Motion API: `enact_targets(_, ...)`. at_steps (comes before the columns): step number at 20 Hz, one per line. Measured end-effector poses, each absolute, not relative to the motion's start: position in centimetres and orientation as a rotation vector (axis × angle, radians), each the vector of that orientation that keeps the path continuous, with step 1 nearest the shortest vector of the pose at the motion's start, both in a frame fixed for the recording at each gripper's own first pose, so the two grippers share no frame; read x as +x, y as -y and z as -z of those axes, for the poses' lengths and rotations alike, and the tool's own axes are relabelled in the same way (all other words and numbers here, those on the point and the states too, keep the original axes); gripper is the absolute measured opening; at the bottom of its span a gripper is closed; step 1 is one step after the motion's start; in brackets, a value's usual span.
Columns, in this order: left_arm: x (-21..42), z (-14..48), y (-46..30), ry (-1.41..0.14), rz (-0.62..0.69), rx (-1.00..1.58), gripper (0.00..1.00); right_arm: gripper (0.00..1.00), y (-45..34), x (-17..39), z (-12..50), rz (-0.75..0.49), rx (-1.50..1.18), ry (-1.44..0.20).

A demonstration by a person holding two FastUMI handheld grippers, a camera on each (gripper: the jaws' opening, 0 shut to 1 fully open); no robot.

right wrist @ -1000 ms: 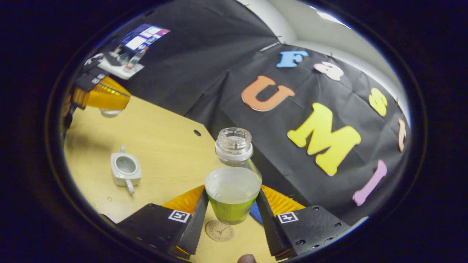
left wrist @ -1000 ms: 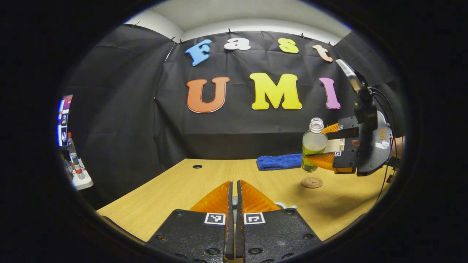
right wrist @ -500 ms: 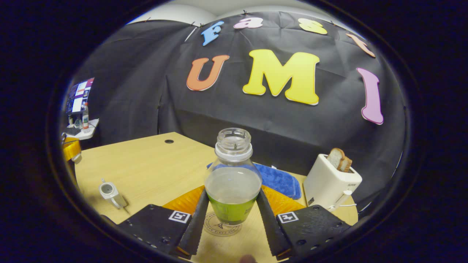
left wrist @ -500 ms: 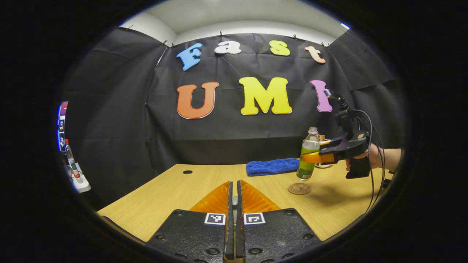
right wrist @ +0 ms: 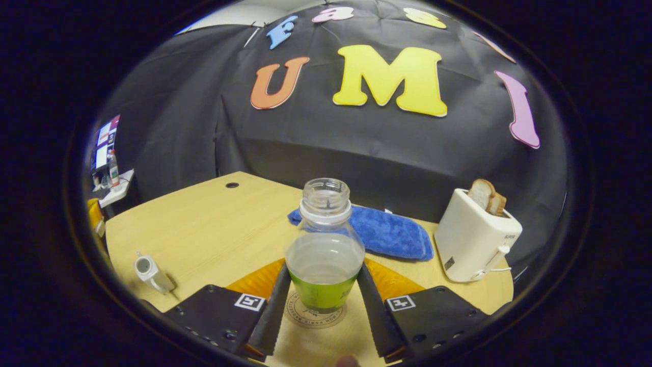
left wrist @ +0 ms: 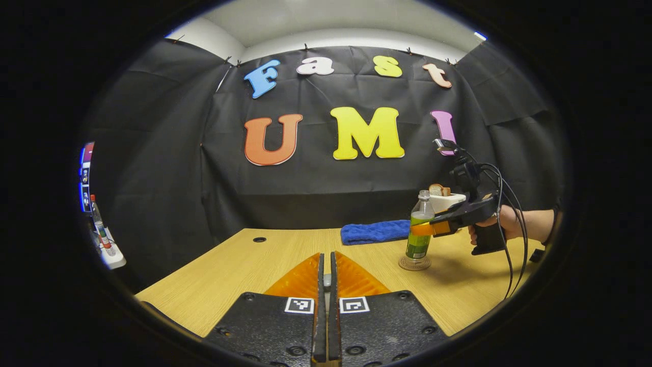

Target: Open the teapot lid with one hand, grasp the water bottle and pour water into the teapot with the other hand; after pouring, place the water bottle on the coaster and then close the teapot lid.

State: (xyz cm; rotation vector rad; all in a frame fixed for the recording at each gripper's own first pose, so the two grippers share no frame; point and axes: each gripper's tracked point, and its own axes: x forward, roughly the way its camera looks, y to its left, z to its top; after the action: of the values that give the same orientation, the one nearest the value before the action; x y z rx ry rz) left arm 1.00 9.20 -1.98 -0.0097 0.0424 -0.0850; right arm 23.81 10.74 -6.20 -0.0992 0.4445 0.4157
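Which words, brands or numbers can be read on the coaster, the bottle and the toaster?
Coaster: a ring of printed letters around an emblem, too blurred to read.
Bottle: a green label, with no legible text in either view.
Toaster: one small dark mark near its top edge, too small to read.

Table (right wrist: 214, 224): pale wood-grain laminate, smooth, matt. Water bottle (right wrist: 325, 255): clear glossy plastic with a shiny green label band. Coaster (right wrist: 310, 316): looks like matt brown wood or cork, can't tell which. Towel (right wrist: 387, 234): blue cloth, nubby rough pile. Toaster (right wrist: 473, 244): cream plastic, smooth, semi-gloss. Teapot (right wrist: 147, 270): white, glossy, ceramic-looking.
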Motion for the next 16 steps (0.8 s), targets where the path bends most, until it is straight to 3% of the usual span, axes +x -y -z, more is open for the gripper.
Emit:
enact_targets(7, 1.2, 2.2, -9.4, -0.053, 0.082, -0.014, 0.05, 0.74, -10.3, 23.6, 6.2, -0.396, -0.100, -0.469)
enact_targets(9, 1.2, 2.1, -9.3, -0.051, 0.083, -0.012, 0.04, 0.79, -10.6, 23.4, 6.0, -0.397, -0.100, -0.470)
enact_targets(11, 1.3, 2.0, -9.2, -0.048, 0.082, -0.014, 0.04, 0.93, -10.6, 23.3, 6.0, -0.398, -0.096, -0.465)
enact_targets(13, 1.4, 2.1, -9.2, -0.049, 0.081, -0.020, 0.04, 0.99, -10.4, 23.0, 5.7, -0.400, -0.088, -0.462)
enact_targets(16, 1.7, 2.4, -8.6, -0.046, 0.087, -0.036, 0.04, 0.96, -9.2, 22.0, 4.9, -0.389, -0.057, -0.451)
